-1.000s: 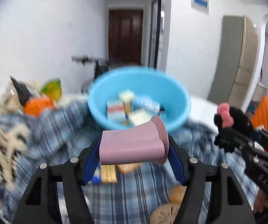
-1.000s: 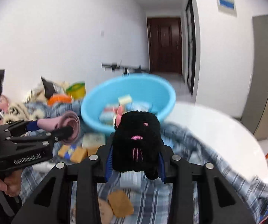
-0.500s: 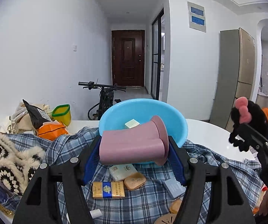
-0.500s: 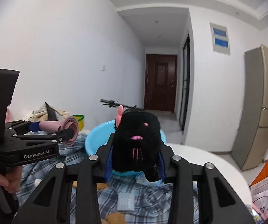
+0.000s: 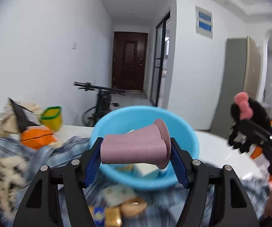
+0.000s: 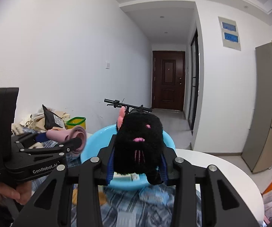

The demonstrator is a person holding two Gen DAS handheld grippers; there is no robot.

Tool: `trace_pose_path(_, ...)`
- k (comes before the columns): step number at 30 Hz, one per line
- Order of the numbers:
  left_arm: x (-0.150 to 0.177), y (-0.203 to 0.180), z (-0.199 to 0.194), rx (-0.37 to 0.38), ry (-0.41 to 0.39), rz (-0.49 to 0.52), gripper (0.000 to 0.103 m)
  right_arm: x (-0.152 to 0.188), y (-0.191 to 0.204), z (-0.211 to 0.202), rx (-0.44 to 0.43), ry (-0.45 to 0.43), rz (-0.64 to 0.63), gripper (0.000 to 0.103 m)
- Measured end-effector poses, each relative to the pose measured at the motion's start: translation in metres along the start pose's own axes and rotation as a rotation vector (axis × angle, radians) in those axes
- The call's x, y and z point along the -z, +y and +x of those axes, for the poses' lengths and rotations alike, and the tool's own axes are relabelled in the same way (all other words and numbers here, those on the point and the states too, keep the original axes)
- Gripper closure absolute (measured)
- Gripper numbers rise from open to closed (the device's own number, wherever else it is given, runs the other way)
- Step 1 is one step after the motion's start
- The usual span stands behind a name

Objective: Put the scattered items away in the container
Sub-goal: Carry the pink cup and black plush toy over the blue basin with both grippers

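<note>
Risk, left load: the pink cup (image 5: 136,148) lies sideways across the left claw (image 5: 136,158), clamped end to end. In my judgement its smooth wall could roll or slip out if the pads ease before it is properly over the blue basin (image 5: 183,132); it would then land on the checked cloth (image 5: 155,204) among the loose packets (image 5: 107,213).
Risk, right load: the black plush toy (image 6: 138,145) is soft and bulges above the pads, so it may catch on them or snag on release and tip over the rim.
Risk, crowding: both claws face the same basin and stand close together; a simultaneous drop could knock one against the other or shove the light basin along the bench (image 6: 221,166).
Left claw: closed on the pink cup, jaws about half spread around its length.
Right claw (image 6: 137,162): closed on the black plush toy, which is squeezed between the blue pads.
Cup against basin: seen in front of the bowl's opening; whether it is over the bowl or short of the near rim I cannot tell.
Toy against basin: in front of the basin, apparently at its near edge.
Basin: on the checked cloth on the white bench, with some small boxes already inside.
</note>
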State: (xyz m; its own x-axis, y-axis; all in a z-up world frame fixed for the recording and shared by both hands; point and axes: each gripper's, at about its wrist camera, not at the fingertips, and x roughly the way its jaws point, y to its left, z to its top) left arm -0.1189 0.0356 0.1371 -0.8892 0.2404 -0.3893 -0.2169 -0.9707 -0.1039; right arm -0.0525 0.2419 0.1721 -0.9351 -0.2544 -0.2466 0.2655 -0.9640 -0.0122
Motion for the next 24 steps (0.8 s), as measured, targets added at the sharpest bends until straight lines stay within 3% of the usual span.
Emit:
trace_pose_path(10,-0.057,0.023,0.128,-0.027,0.06,-0.066,0.035,-0.037,-0.031,0.124,0.035,0.092,0.065,0.067)
trace_pose_path(15,-0.072,0.02,0.147,-0.068,0.009,0.015,0.035,-0.033,-0.043,0.15,0.054,0.106,0.103,0.067)
trace_pose_path(24,-0.085,0.011,0.166,-0.051,0.077,0.015,0.035,-0.05,-0.043,0.172,0.069,0.151,0.054,0.066)
